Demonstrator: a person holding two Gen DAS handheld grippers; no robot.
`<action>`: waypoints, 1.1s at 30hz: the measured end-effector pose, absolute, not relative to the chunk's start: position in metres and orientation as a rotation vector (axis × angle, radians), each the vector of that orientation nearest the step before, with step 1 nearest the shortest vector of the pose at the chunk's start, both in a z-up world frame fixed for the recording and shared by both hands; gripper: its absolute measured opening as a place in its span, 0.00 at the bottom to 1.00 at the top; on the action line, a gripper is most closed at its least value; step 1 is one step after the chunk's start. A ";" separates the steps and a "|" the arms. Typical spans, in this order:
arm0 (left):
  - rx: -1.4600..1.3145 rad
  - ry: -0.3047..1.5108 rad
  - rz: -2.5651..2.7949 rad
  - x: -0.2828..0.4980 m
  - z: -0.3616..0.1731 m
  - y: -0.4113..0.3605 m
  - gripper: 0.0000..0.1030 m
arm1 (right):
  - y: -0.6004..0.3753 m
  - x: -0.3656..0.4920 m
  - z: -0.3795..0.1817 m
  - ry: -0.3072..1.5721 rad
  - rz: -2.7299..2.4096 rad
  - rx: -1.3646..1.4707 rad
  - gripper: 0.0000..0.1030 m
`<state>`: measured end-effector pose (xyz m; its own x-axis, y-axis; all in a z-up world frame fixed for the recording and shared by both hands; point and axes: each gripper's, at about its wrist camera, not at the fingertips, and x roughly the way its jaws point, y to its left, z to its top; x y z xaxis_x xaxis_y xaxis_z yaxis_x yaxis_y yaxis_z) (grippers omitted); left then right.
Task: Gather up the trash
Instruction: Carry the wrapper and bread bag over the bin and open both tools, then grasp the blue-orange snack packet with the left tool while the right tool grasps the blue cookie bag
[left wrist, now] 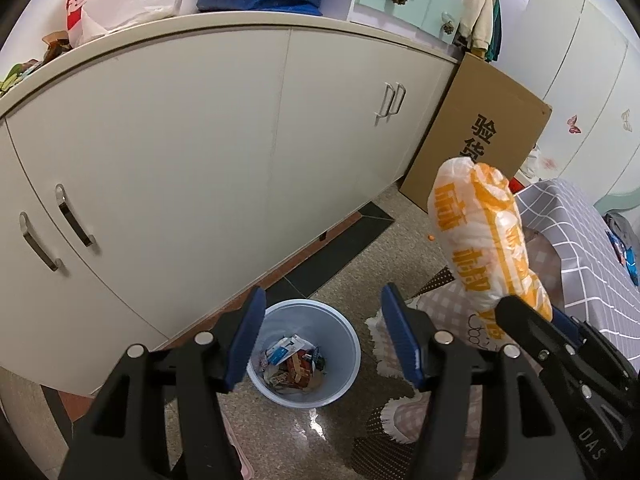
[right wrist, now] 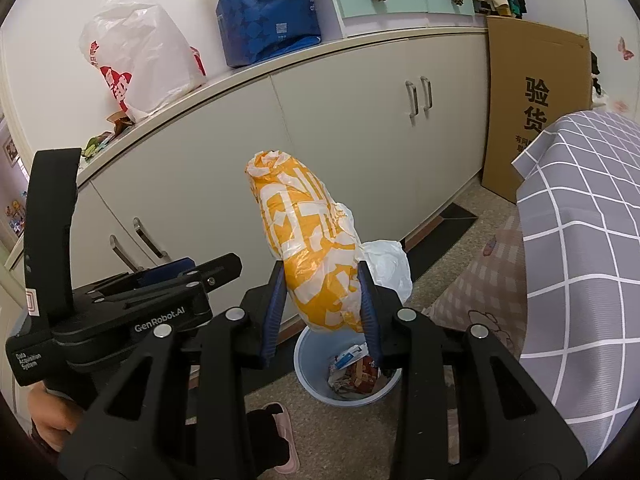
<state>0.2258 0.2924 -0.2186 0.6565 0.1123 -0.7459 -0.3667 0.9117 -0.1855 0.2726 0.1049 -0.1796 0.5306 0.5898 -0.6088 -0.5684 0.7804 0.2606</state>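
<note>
Currently the right hand-held gripper (right wrist: 322,304) is clamped on a stuffed orange-and-white plastic bag (right wrist: 308,240), blue pads (right wrist: 276,300) pressing both sides near its lower end. The bag stands tilted up and away from the gripper, with a loose white bit of plastic (right wrist: 386,266) hanging off its right side. It sits in the air above the light-blue trash bin (right wrist: 310,364) on the floor; in the right wrist view the bag's bottom end overlaps the bin's far rim.

Left hand-held gripper (left wrist: 320,342) has its jaws apart, nothing between them, bin (left wrist: 348,344) visible through the gap. Bin already holds wrappers and paper scraps (left wrist: 294,364).

Bin stands on the speckled floor (left wrist: 360,240) just in front of the white cabinets (left wrist: 180,160). A flat cardboard box (left wrist: 480,132) leans at the cabinet's end. Grey checked bedcover (right wrist: 580,240) on the right. A pink slipper (right wrist: 280,436) lies near the bin. A hand (right wrist: 56,420) grips the left tool's handle at the lower left of the right wrist view.
</note>
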 end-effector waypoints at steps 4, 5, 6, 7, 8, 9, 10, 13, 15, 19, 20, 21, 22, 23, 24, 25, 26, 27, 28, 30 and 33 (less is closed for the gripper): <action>-0.336 0.802 0.293 0.221 -0.216 0.296 0.58 | 0.110 0.272 -0.178 0.732 0.698 0.032 0.34; -0.338 0.799 0.300 0.220 -0.215 0.298 0.58 | 0.111 0.272 -0.178 0.731 0.700 0.036 0.34; -0.340 0.795 0.311 0.218 -0.214 0.300 0.59 | 0.112 0.272 -0.178 0.729 0.701 0.038 0.35; -0.343 0.793 0.319 0.217 -0.213 0.303 0.60 | 0.114 0.273 -0.178 0.725 0.702 0.044 0.37; -0.349 0.792 0.327 0.216 -0.213 0.306 0.61 | 0.115 0.275 -0.178 0.720 0.707 0.058 0.41; -0.357 0.795 0.334 0.215 -0.213 0.309 0.61 | 0.115 0.276 -0.178 0.717 0.714 0.071 0.44; -0.363 0.802 0.340 0.215 -0.213 0.310 0.61 | 0.115 0.278 -0.179 0.713 0.721 0.099 0.58; -0.387 0.818 0.356 0.214 -0.216 0.319 0.61 | 0.117 0.285 -0.183 0.719 0.701 0.125 0.68; -0.389 0.820 0.367 0.211 -0.217 0.322 0.61 | 0.119 0.288 -0.186 0.737 0.708 0.129 0.68; -0.393 0.822 0.370 0.209 -0.214 0.323 0.61 | 0.118 0.288 -0.188 0.749 0.705 0.122 0.68; -0.394 0.820 0.368 0.209 -0.213 0.322 0.61 | 0.116 0.287 -0.188 0.751 0.703 0.122 0.68; -0.394 0.818 0.366 0.209 -0.212 0.321 0.61 | 0.114 0.287 -0.188 0.752 0.701 0.122 0.68; -0.392 0.815 0.362 0.208 -0.209 0.319 0.61 | 0.111 0.286 -0.185 0.751 0.699 0.120 0.68; -0.389 0.812 0.357 0.208 -0.207 0.317 0.61 | 0.109 0.284 -0.182 0.745 0.697 0.119 0.68; -0.382 0.809 0.352 0.208 -0.203 0.313 0.61 | 0.106 0.283 -0.178 0.737 0.692 0.119 0.68; -0.376 0.804 0.348 0.208 -0.200 0.310 0.61 | 0.103 0.283 -0.175 0.732 0.690 0.120 0.68; -0.372 0.799 0.344 0.208 -0.197 0.307 0.61 | 0.098 0.282 -0.170 0.724 0.687 0.123 0.68; -0.365 0.792 0.337 0.208 -0.192 0.302 0.61 | 0.094 0.281 -0.166 0.718 0.684 0.125 0.68; -0.361 0.787 0.333 0.207 -0.188 0.298 0.61 | 0.088 0.280 -0.160 0.705 0.679 0.129 0.68; -0.349 0.771 0.323 0.208 -0.178 0.289 0.62 | 0.076 0.277 -0.147 0.682 0.671 0.137 0.68; -0.325 0.744 0.299 0.213 -0.160 0.269 0.63 | 0.056 0.274 -0.131 0.649 0.658 0.149 0.68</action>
